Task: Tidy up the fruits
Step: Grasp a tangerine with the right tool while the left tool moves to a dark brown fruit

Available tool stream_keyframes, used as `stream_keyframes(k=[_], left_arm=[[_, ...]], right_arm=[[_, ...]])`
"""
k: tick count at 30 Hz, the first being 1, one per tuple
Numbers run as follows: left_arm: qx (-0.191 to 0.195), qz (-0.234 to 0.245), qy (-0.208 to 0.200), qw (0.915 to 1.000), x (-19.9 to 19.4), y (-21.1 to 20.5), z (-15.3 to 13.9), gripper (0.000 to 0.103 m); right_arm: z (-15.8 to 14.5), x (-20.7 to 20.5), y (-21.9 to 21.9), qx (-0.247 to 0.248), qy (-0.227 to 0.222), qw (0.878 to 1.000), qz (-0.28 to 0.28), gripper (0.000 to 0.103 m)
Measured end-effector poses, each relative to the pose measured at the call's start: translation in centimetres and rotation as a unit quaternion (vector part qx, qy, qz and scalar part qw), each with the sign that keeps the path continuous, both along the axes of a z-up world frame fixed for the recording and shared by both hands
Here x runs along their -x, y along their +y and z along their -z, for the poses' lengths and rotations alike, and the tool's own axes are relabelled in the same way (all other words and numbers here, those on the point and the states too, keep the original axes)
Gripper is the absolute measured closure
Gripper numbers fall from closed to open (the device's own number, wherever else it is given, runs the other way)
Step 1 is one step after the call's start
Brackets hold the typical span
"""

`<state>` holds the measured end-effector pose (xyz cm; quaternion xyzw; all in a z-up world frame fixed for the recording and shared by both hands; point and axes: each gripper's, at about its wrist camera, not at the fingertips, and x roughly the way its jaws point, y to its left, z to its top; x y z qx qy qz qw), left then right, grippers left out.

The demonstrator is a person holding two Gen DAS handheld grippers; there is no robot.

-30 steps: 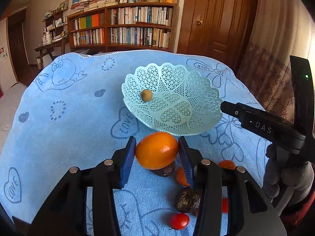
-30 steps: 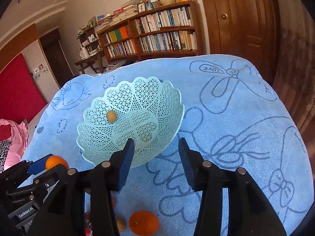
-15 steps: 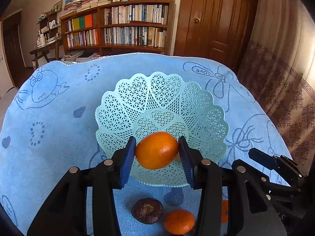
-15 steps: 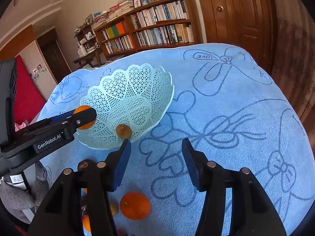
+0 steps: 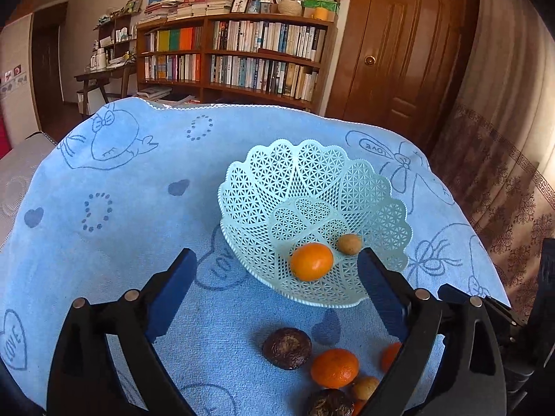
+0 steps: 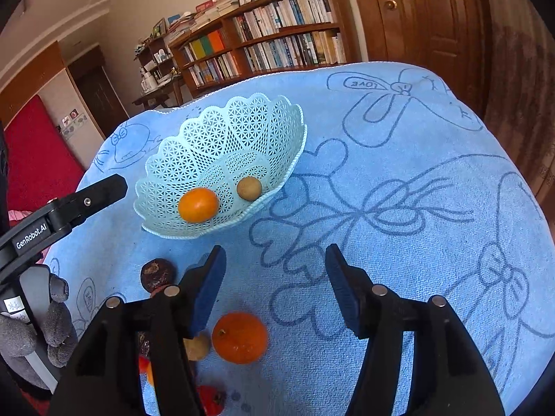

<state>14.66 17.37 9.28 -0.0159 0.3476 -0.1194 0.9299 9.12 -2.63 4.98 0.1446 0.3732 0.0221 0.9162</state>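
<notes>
Both claws (image 5: 277, 274) (image 6: 274, 277) gape, empty.

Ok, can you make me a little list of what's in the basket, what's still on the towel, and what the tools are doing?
basket: orange and small tan fruit inside
towel: another orange, dark round fruit and a few more fruits
left tool: open, holding nothing
right tool: open, holding nothing

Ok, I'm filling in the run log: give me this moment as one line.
left gripper: open | right gripper: open | basket: orange, small brown fruit | blue towel: more fruit loose
</notes>
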Motion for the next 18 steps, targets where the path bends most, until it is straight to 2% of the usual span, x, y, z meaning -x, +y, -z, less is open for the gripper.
stream_keyframes(k=[5, 12, 18], left_arm=[[0.0, -0.012, 0.016, 0.9998, 1.5, 1.2, 1.4, 0.005], [0.012, -0.012, 0.086, 0.9962, 1.9, 2.2, 4.3, 0.005], [-0.003, 0.0, 0.088, 0.9961, 2.5, 1.3, 5.0, 0.005]], right_arm=[[0.3, 0.6, -0.6, -0.011, 0.003, 1.0, 0.004, 0.04], [1.2, 1.1, 0.2, -0.006, 0.023, 1.0, -0.014, 0.037], [1.8, 1.4, 0.5, -0.006, 0.032, 0.999, -0.02, 0.037]])
